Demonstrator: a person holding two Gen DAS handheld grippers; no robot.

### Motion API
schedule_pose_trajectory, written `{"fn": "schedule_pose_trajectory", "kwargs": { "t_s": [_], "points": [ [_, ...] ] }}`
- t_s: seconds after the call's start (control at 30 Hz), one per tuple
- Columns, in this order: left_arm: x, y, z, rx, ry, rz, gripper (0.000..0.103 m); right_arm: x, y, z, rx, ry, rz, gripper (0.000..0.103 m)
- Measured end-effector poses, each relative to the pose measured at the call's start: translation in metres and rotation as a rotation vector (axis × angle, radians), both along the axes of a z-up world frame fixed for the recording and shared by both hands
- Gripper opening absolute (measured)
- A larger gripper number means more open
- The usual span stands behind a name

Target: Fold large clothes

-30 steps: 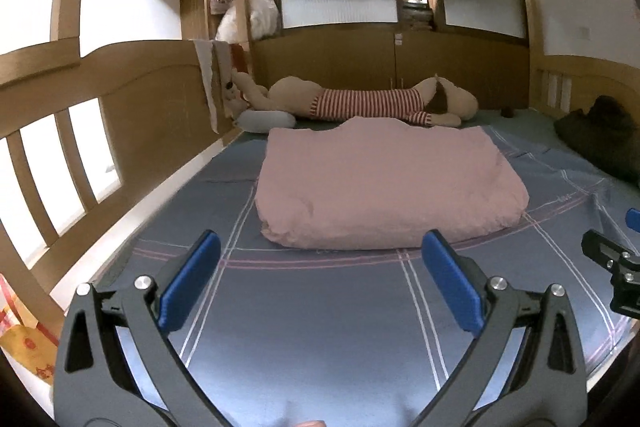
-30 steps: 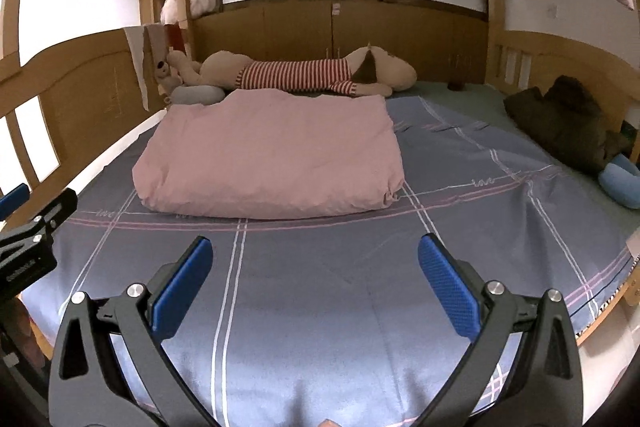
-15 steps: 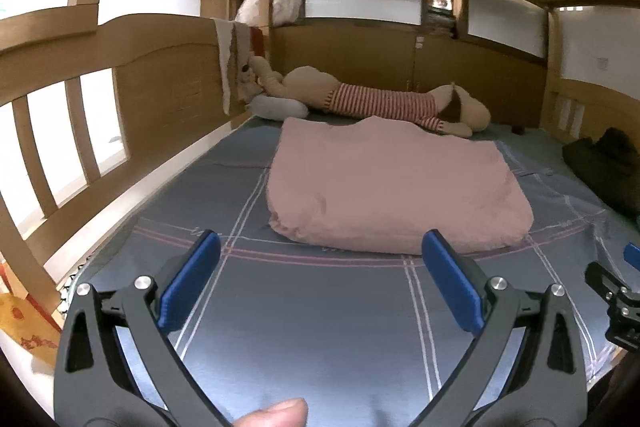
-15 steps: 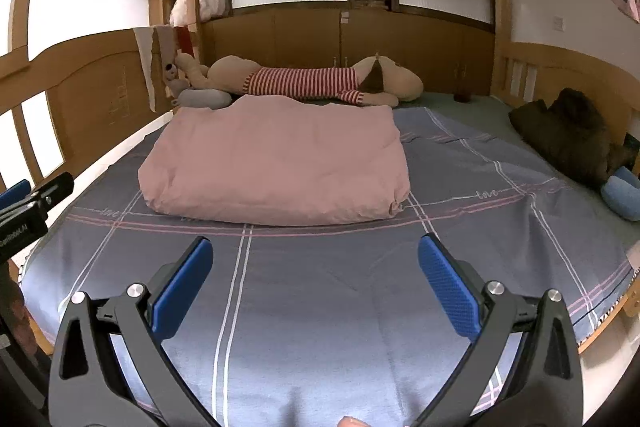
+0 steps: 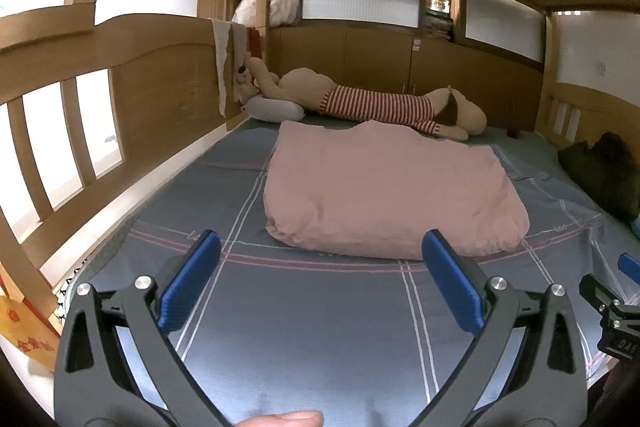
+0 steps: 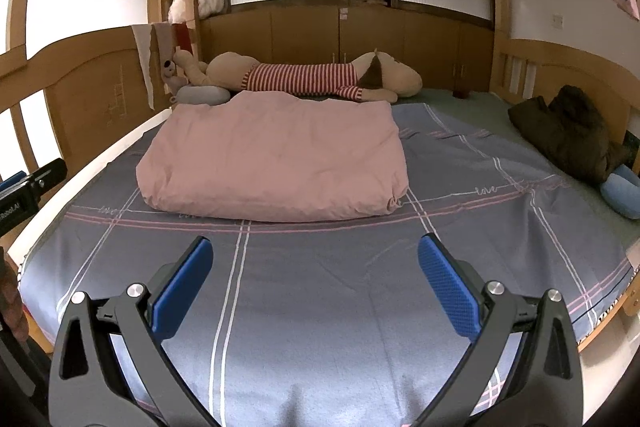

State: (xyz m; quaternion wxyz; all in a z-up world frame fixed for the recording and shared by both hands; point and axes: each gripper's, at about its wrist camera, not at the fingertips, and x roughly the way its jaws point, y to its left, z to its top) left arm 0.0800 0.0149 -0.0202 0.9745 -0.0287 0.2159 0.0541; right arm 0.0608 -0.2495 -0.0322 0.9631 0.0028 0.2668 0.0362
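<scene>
Fingers (image 5: 188,287) of the left gripper (image 5: 318,285) stood wide apart and held nothing above the grey sheet (image 5: 320,347), presumably because the pink quilt (image 5: 384,191) lay well ahead, out of reach. From the right wrist, the right gripper (image 6: 314,285) was likewise spread wide and empty; the folded pink quilt (image 6: 276,163) lay flat mid-bed, its long axis seemingly across the bed, its near edge facing both grippers, with the plush dog (image 6: 304,77) behind.

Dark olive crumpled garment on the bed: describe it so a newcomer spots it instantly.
Start at the bed with the grey-blue plaid sheet and go to its far right side, by the wooden rail. The dark olive crumpled garment lies heaped there, beside a light blue cushion. It is the only dark, bunched item; the pink folded duvet lies flat mid-bed.
</scene>
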Motion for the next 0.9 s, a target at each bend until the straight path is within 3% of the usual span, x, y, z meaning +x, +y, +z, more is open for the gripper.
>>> {"fn": "schedule_pose_trajectory", "kwargs": {
  "t_s": [0.9],
  "points": [
    [0.0016,0.0025,0.0027,0.021,-0.008,-0.022,0.101,0.0011,0.0002,0.0018,-0.003,-0.001,0.002,0.102]
  ]
}}
